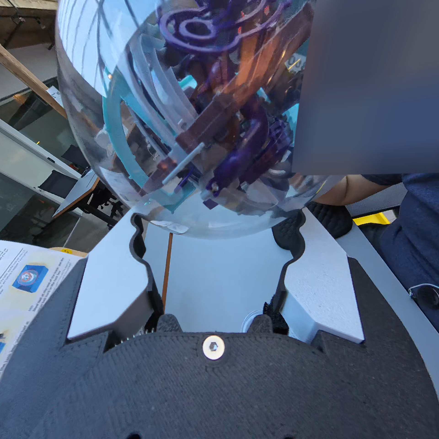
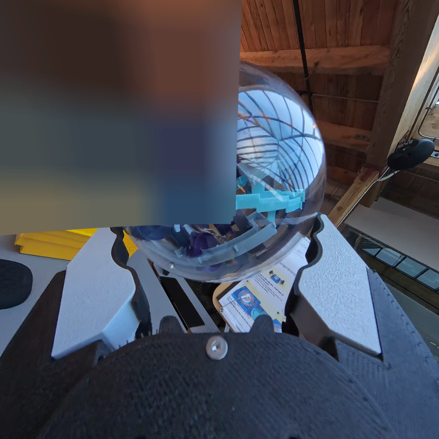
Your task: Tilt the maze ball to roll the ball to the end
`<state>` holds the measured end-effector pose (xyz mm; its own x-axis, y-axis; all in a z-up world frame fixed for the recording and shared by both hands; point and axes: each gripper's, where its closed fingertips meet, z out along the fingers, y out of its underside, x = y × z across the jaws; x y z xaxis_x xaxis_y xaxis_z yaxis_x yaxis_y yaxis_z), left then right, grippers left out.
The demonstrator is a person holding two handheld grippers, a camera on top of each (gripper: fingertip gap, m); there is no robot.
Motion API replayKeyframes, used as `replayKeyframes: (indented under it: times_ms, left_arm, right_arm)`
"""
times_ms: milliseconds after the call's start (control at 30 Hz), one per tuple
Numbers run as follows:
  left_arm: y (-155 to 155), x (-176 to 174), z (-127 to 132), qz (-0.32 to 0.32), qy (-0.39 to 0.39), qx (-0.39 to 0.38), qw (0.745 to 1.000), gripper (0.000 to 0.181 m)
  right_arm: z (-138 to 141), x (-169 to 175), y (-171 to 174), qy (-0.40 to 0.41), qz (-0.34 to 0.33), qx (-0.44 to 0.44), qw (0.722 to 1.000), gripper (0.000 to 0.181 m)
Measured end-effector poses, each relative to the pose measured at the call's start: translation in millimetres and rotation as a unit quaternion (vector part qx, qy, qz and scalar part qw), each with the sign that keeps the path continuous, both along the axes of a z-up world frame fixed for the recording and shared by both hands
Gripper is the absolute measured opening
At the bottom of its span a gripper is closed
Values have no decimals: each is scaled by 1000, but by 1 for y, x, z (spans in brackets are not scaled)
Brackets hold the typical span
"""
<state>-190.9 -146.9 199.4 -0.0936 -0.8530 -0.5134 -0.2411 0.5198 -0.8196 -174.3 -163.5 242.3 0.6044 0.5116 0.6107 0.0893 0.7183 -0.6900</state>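
A clear plastic maze ball [image 1: 190,114], raised above the white counter [image 1: 213,273], is cradled between both grippers. The left gripper [image 1: 217,218] and right gripper [image 2: 216,228] have wide-spread fingers pressing its smooth shell. Inside curl purple, teal and grey tracks; a small steel ball [image 2: 170,265] sits on a grey track, so rolling seems unfinished.

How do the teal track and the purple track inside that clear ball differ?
In the left wrist view, the teal track sweeps as one broad, flat arc close to the shell of the maze ball. The purple track curls into tight loops near the top and runs deeper inside. Teal looks pale and bright; purple looks dark. Both are plastic paths sealed in the same transparent sphere, which rests between the fingers of the left gripper.
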Motion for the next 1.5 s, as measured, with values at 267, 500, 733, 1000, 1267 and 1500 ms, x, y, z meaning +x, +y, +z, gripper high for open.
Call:
replayKeyframes:
  times_ms: [267,500,733,1000,1267,1500]
  left_arm:
    - [17,-5,-29,-7,-27,-50,998,126]
    - [26,-13,-47,-17,-59,-69,996,126]
    - [30,-17,-63,-34,-95,-72,992,126]
    - [36,-18,-85,-37,-102,-90,990,127]
    - [43,-17,-97,-38,-102,-113,988,127]
    - [46,-15,-105,-45,-105,-136,984,127]
  right_arm:
    - [-22,-13,18,-53,-14,-33,998,153]
    - [-37,-26,28,-89,-23,-46,995,153]
    - [-52,-36,32,-134,-43,-48,989,153]
    - [-67,-47,37,-172,-61,-59,981,153]
    - [-77,-48,46,-188,-72,-84,976,153]
    - [-84,-48,52,-196,-72,-100,973,154]
